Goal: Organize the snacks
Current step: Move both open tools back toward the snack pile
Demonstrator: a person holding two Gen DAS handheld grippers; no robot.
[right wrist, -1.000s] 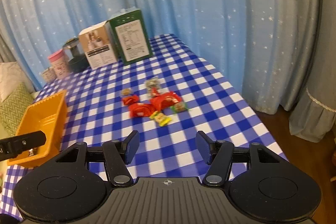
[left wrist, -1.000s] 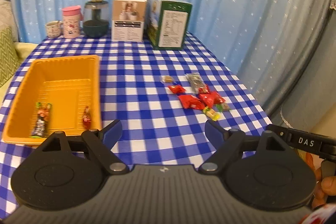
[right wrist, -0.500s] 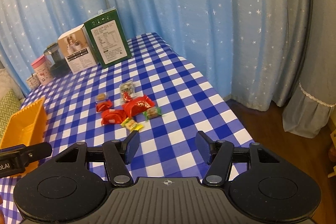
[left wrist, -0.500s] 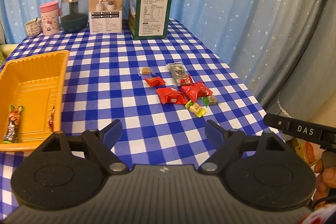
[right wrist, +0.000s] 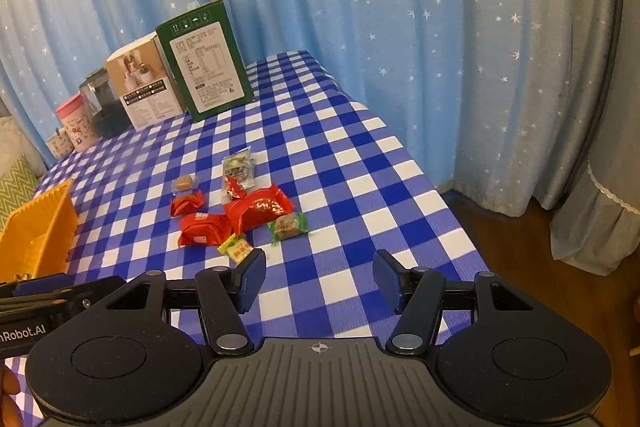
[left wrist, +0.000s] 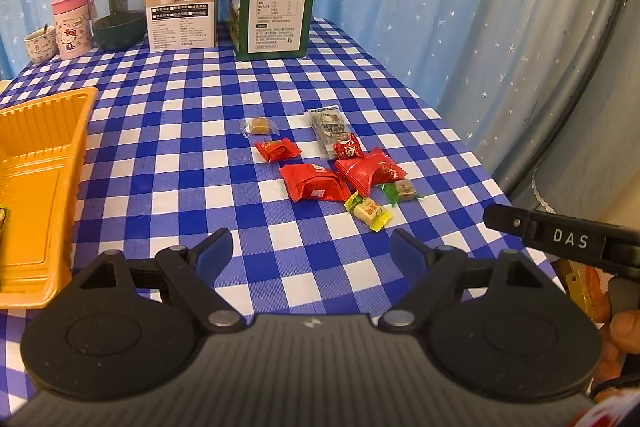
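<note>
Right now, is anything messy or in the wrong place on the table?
Yes. The snacks lie in a loose heap on the cloth, some overlapping, outside the yellow tray. Nothing looks spilled or broken.

The left gripper (left wrist: 311, 255) is hovering level with its jaws spread wide and nothing between them. The right gripper (right wrist: 319, 283) is likewise hanging with its jaws wide apart and gripping nothing, sitting just beside the left one. The person's right hand (left wrist: 616, 343) is showing at the edge, wrapping the handle.
</note>
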